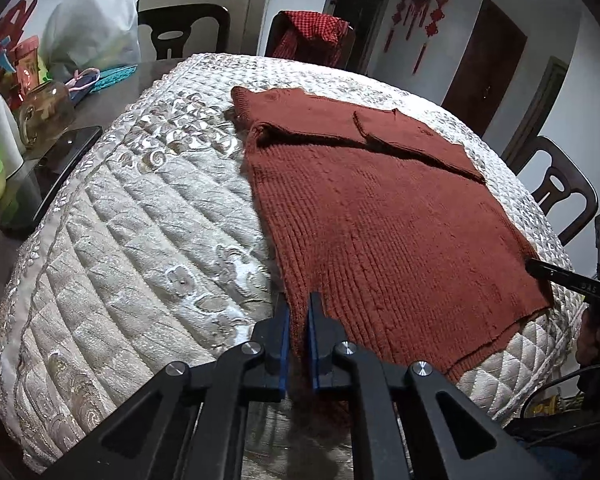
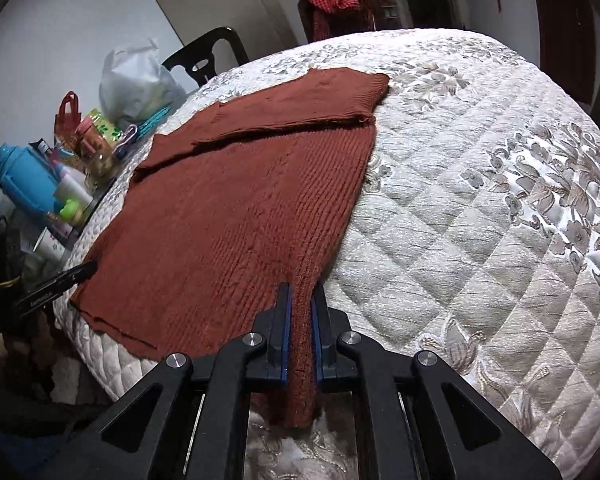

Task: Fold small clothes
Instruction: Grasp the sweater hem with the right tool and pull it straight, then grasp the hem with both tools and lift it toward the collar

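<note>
A rust-red knitted sweater (image 1: 380, 216) lies flat on a white quilted cover (image 1: 140, 220), its sleeves folded across the far part. My left gripper (image 1: 299, 300) is shut on the sweater's near left hem corner. My right gripper (image 2: 301, 290) is shut on the near right hem corner of the sweater (image 2: 228, 216). The right gripper also shows at the right edge of the left wrist view (image 1: 540, 270), and the left gripper shows at the left edge of the right wrist view (image 2: 86, 269).
Bottles, a glass jar (image 1: 46, 110), a phone (image 1: 66, 152) and a white plastic bag (image 1: 94, 24) crowd the table's left side. Dark chairs (image 1: 560, 192) stand around, one draped with a red checked cloth (image 1: 314, 34). The quilted cover (image 2: 480, 200) spreads to the right.
</note>
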